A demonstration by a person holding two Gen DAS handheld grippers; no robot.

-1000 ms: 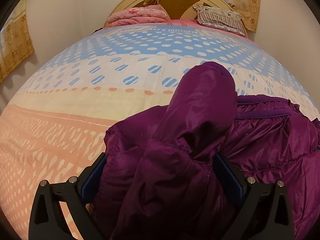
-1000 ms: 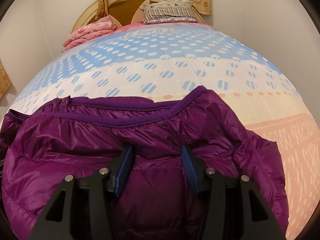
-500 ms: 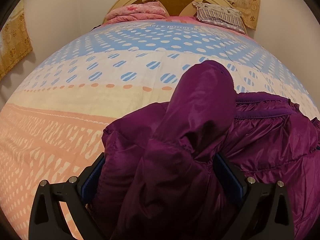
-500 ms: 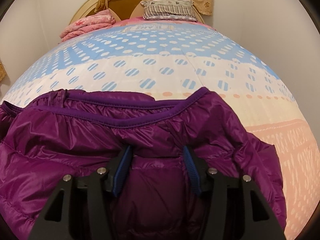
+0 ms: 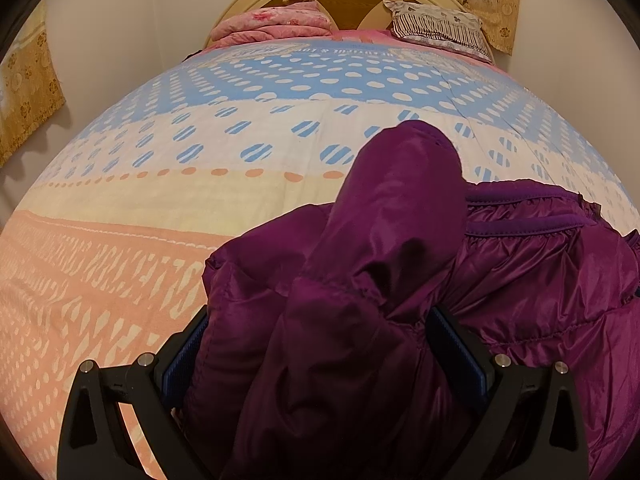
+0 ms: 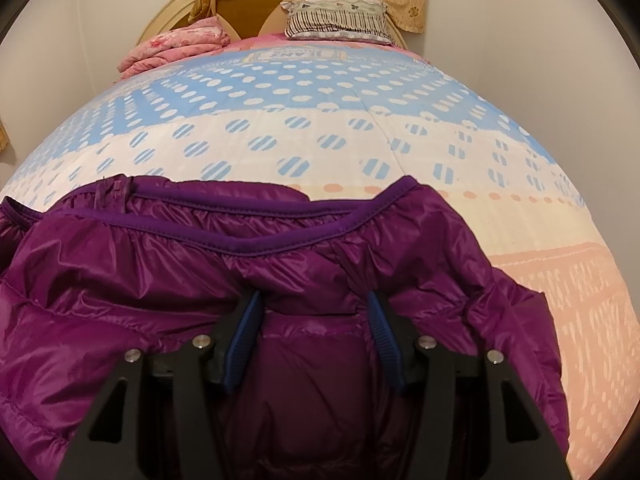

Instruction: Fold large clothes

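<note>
A shiny purple puffer jacket [image 5: 520, 280] lies bunched on the near part of the bed. In the left wrist view my left gripper [image 5: 320, 320] stands wide with a thick bundle of jacket and a sleeve [image 5: 400, 200] filling the gap, both blue pads against the fabric. In the right wrist view the purple jacket [image 6: 120, 280] spreads below its darker trimmed hem [image 6: 280, 244]. My right gripper [image 6: 314, 300] pinches a fold just under that hem. Its jaws are opening slightly, with the fabric still pressed between the pads.
The bedspread [image 5: 240, 140] is banded blue with dots, cream and peach. Folded pink bedding [image 5: 276, 24] and a striped pillow [image 5: 436, 28] lie at the round headboard [image 6: 240, 4]. White walls close in on both sides, with a yellow curtain [image 5: 28, 92] at the left.
The right view has rolled and tilted a little, and its pads stand slightly wider apart on the fold. The left gripper and its bundle have not moved.
</note>
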